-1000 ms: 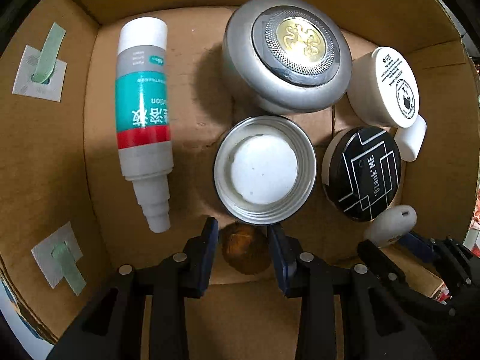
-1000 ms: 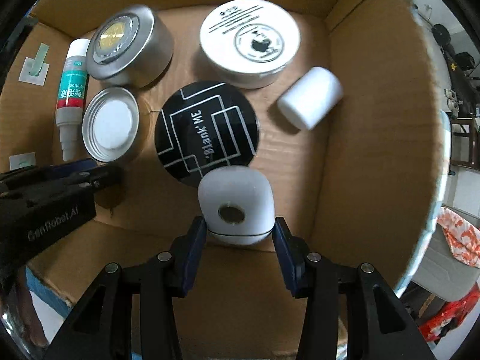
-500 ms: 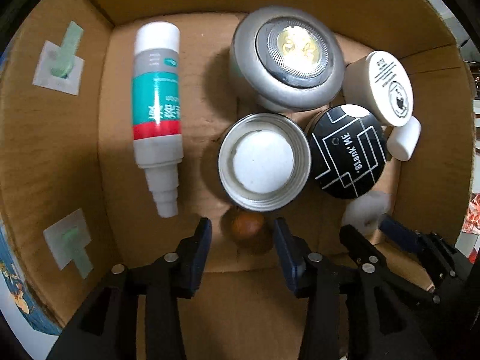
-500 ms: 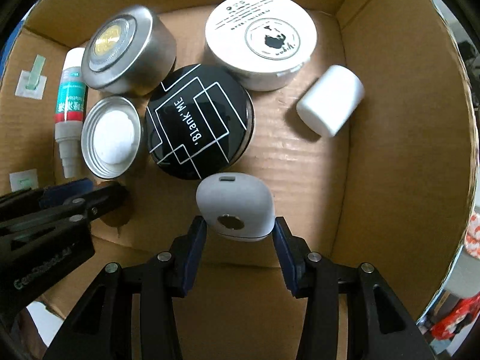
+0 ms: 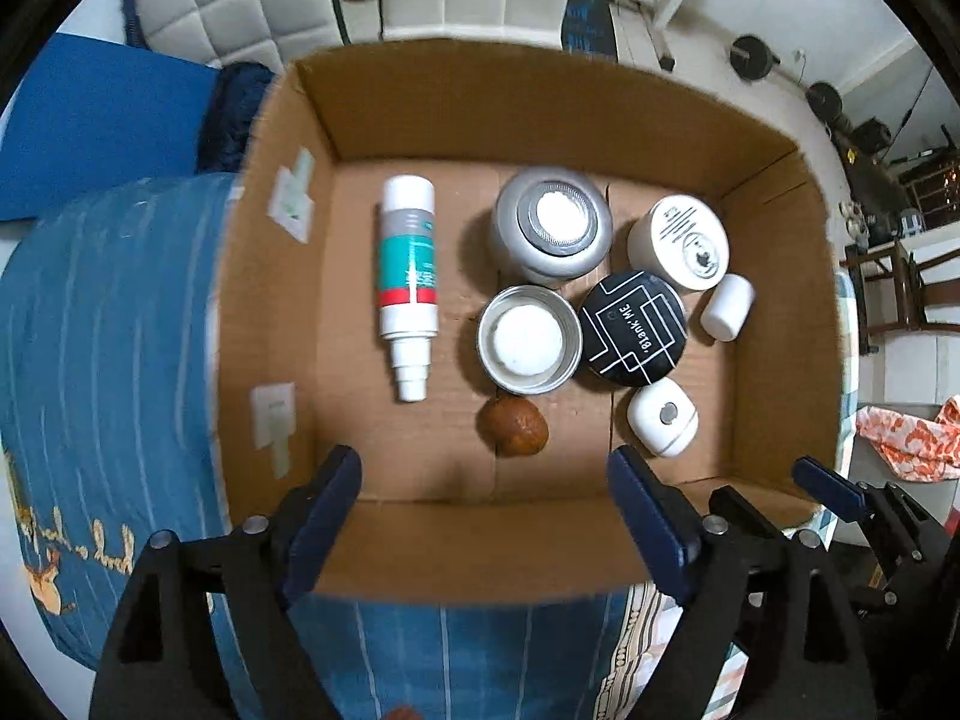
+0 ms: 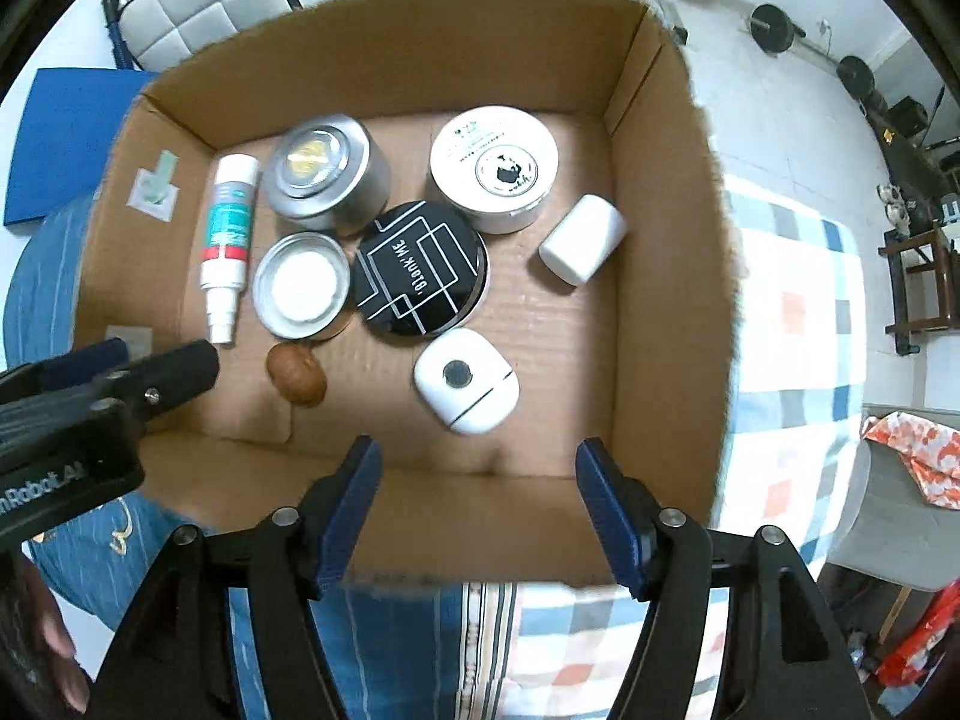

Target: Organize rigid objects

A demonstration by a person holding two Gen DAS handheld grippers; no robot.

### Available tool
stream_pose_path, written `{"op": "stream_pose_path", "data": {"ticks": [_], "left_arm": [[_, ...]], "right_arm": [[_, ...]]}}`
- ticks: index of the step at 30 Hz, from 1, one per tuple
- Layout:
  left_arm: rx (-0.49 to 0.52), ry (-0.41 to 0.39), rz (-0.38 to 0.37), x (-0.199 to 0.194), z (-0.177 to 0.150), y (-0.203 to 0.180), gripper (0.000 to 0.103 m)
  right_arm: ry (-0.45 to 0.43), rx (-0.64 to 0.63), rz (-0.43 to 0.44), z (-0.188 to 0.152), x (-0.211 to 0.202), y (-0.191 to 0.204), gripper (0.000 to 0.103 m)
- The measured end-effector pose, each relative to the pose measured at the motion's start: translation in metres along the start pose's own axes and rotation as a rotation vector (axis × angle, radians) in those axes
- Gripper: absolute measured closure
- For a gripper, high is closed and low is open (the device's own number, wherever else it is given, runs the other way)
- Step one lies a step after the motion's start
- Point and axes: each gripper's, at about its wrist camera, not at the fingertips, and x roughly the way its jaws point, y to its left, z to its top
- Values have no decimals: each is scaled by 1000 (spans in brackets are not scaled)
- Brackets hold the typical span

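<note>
My left tool (image 5: 483,483) and right tool (image 6: 477,468) hung over the box (image 5: 540,114), both jaws opening with nothing between them. The things lay on the box floor: a tube (image 5: 407,276) by the left wall, two tins (image 5: 549,225) and a black disc (image 5: 635,329) mid-floor, a white jar (image 5: 681,243) and cap (image 5: 727,307) toward the right wall, a brown nut (image 5: 513,425) and a white pod (image 5: 662,423) nearest the front edge. I judged them all stiff and light; the pod looked smooth and likely slippery, best taken across its flat sides. The box sat on a bed (image 6: 792,312) with a checked cover; weights (image 6: 777,29) lay on the floor beyond.
</note>
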Motion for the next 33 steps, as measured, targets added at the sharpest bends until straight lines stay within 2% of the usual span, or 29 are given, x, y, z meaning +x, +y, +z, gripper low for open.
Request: {"op": "stream_pose_path", "data": {"ticks": [2, 6, 7, 9, 10, 17, 22, 25, 33], "left_arm": [[-2, -22, -5, -11, -9, 2, 7], [-3, -75, 14, -29, -29, 3, 5], [-1, -86, 20, -28, -29, -2, 4], [2, -111, 36, -33, -32, -3, 2], [-1, -123, 36, -38, -34, -3, 2], [-8, -179, 47, -64, -50, -1, 2], [-1, -243, 50, -97, -73, -5, 2], [11, -292, 72, -122, -92, -12, 2], [32, -392, 52, -180, -148, -28, 2]], "right_arm": [[-18, -5, -7, -11, -13, 1, 31], [-61, -13, 0, -15, -37, 7, 23], [-72, -13, -2, -13, -47, 11, 20], [-89, -5, 3, -16, -58, 16, 2], [-94, 1, 8, -15, -63, 19, 0], [-142, 22, -1, -27, -88, 20, 0], [-179, 30, -6, -40, -105, 17, 0], [-216, 32, 2, -55, -125, 15, 0], [-315, 49, 9, -113, -184, 5, 0]]}}
